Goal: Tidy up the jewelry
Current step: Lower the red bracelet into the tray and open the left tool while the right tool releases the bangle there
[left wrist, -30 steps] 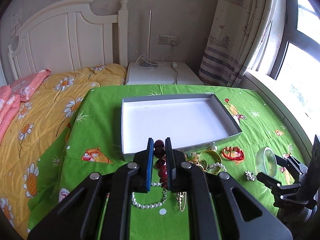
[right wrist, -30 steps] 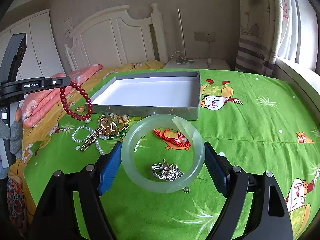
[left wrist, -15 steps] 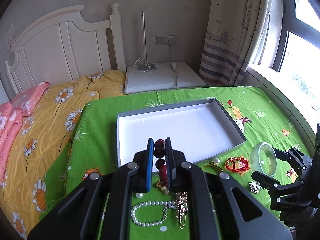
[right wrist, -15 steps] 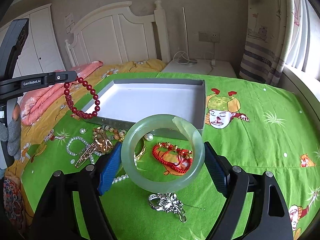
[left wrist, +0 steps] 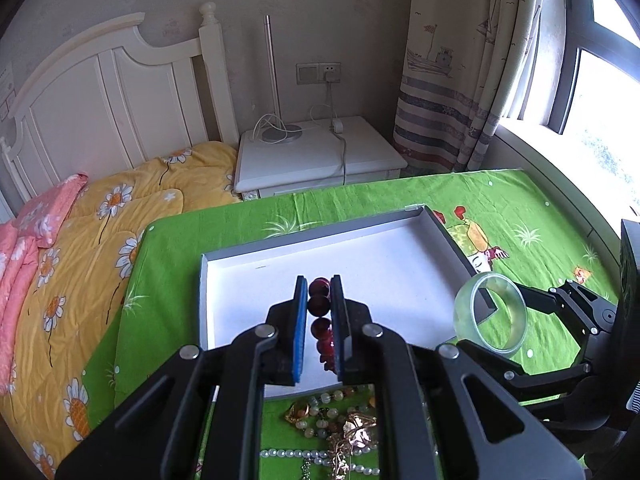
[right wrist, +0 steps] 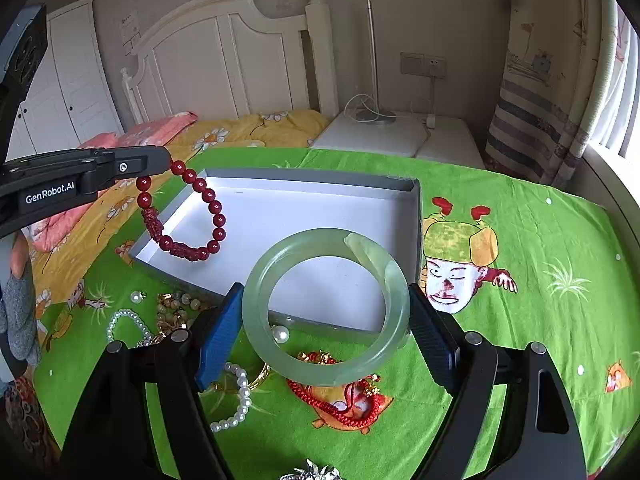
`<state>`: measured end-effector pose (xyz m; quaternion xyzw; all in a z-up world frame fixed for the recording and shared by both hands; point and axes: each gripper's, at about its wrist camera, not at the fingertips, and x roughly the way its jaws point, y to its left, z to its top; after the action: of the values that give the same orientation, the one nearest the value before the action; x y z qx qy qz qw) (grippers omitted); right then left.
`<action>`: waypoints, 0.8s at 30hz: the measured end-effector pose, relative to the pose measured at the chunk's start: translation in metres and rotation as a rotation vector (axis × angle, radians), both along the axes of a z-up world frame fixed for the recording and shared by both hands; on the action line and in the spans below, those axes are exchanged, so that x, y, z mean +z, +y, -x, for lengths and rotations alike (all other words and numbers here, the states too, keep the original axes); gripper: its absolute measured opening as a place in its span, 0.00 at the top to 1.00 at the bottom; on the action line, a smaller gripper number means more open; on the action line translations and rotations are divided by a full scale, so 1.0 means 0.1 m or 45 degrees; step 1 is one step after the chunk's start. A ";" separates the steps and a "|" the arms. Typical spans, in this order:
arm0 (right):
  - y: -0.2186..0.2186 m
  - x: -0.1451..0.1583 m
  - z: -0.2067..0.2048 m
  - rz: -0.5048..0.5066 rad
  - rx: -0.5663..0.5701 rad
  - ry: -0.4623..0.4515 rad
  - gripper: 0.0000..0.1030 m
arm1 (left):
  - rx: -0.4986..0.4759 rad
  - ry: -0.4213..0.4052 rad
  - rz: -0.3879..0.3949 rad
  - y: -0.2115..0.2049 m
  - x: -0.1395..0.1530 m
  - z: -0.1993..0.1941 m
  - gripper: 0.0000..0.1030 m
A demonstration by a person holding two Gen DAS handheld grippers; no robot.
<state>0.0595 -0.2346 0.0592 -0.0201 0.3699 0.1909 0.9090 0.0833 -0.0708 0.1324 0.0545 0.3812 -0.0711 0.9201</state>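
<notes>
My left gripper [left wrist: 319, 292] is shut on a dark red bead bracelet [left wrist: 321, 322], which hangs over the near left part of the grey box with a white floor [left wrist: 384, 264]. In the right wrist view the bracelet [right wrist: 188, 220] dangles from the left gripper [right wrist: 166, 164] above the box [right wrist: 304, 216]. My right gripper [right wrist: 326, 308] is shut on a pale green jade bangle [right wrist: 328, 372], held above the box's near right corner. The bangle also shows in the left wrist view [left wrist: 490, 314].
Loose jewelry lies on the green cloth before the box: a pearl strand [right wrist: 236, 400], a red cord bracelet [right wrist: 340, 404], gold pieces [left wrist: 352, 432], a single pearl [right wrist: 280, 334]. A bed [left wrist: 80, 240] is on the left, a white nightstand [left wrist: 316, 160] behind.
Both grippers have moved forward and up towards the box with their pieces. The red bracelet now hangs over the box's floor and the bangle is over its near edge.
</notes>
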 end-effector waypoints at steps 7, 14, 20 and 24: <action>0.06 -0.12 -0.35 0.014 -0.026 0.081 0.22 | 0.027 0.046 -0.052 -0.09 -0.23 -0.30 0.90; 0.15 -0.23 -0.53 0.034 -0.037 0.123 0.22 | 0.110 0.080 -0.071 0.14 -0.42 -0.52 0.90; 0.23 -0.29 -0.70 0.075 -0.056 0.160 0.22 | 0.162 0.105 -0.093 0.33 -0.55 -0.58 0.89; 0.19 -0.21 -0.74 0.035 -0.081 0.142 0.19 | 0.193 0.127 -0.088 0.43 -0.62 -0.58 0.71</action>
<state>0.1339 -0.2160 0.0383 -0.0100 0.4230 0.1576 0.8923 0.1411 -0.0279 0.0701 0.0538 0.4317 0.0093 0.9004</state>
